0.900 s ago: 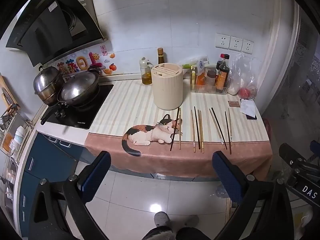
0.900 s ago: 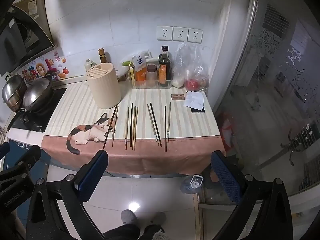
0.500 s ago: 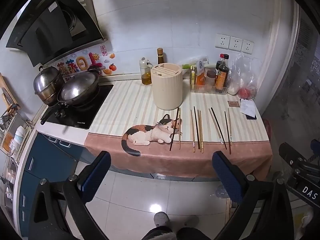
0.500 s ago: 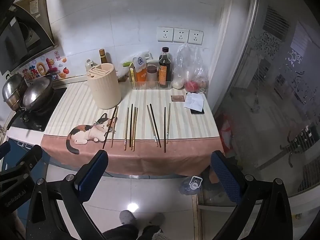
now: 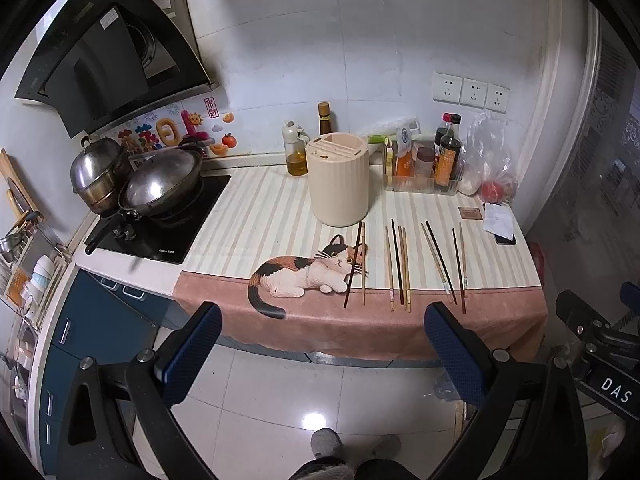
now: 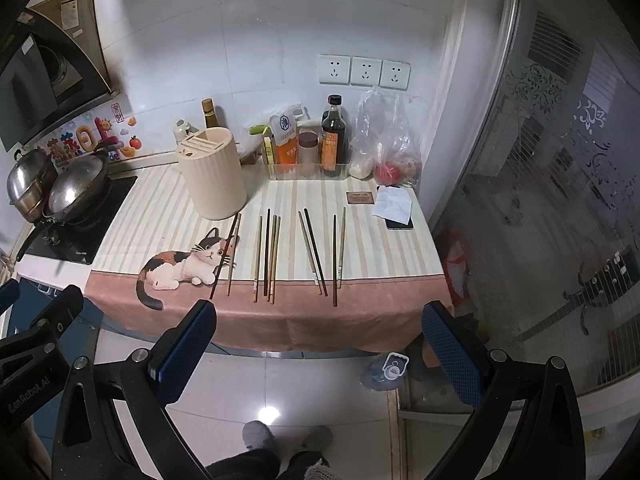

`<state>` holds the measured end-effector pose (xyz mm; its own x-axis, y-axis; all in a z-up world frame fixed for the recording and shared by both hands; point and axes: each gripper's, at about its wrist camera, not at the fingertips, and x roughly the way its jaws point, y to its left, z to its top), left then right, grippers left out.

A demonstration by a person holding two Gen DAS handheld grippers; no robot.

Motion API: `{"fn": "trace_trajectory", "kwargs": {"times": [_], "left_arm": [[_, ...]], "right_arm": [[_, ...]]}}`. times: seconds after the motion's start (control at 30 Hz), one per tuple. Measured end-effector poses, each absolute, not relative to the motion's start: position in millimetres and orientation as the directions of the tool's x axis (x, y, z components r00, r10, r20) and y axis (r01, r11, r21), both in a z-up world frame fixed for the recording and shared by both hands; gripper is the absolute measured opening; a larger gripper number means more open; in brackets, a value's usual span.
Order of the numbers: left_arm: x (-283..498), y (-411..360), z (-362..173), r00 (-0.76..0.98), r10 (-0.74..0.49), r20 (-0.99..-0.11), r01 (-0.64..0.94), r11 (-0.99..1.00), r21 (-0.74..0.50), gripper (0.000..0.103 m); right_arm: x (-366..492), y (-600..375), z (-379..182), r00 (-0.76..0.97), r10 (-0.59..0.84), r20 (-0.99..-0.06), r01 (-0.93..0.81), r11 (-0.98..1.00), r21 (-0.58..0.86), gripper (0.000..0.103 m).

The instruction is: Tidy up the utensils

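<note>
While both tools hang over the floor short of the table (image 5: 400, 336), the left gripper (image 5: 320, 356) and the right gripper (image 6: 318, 354) each have their fingers spread wide with nothing between them. The chopsticks (image 6: 272, 254) lie side by side in loose groups on the striped cloth (image 6: 160, 216) at the table's near edge, right of the printed cat. The cream utensil holder (image 5: 338, 182) stands upright just beyond them, touching none.

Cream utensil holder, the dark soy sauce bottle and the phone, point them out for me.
cream utensil holder (image 5: 339, 192), left wrist view, front wall.
dark soy sauce bottle (image 6: 331, 140), right wrist view, label area.
phone (image 6: 399, 224), right wrist view, exposed dark edge.
</note>
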<state>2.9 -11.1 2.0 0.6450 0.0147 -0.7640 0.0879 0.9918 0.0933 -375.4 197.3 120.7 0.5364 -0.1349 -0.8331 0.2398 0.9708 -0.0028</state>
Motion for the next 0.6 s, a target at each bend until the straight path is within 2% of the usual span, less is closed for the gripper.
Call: {"fn": "trace_trajectory", "kwargs": {"times": [0.6], "left_arm": [[11.6, -1.5, 19.2, 0.652, 0.013, -0.758, 0.081, 0.993, 0.086, 0.103]], "right_arm": [[-374.2, 202.4, 127.6, 0.55, -0.121, -0.826, 0.231, 0.973, 0.011, 0.103]]}}
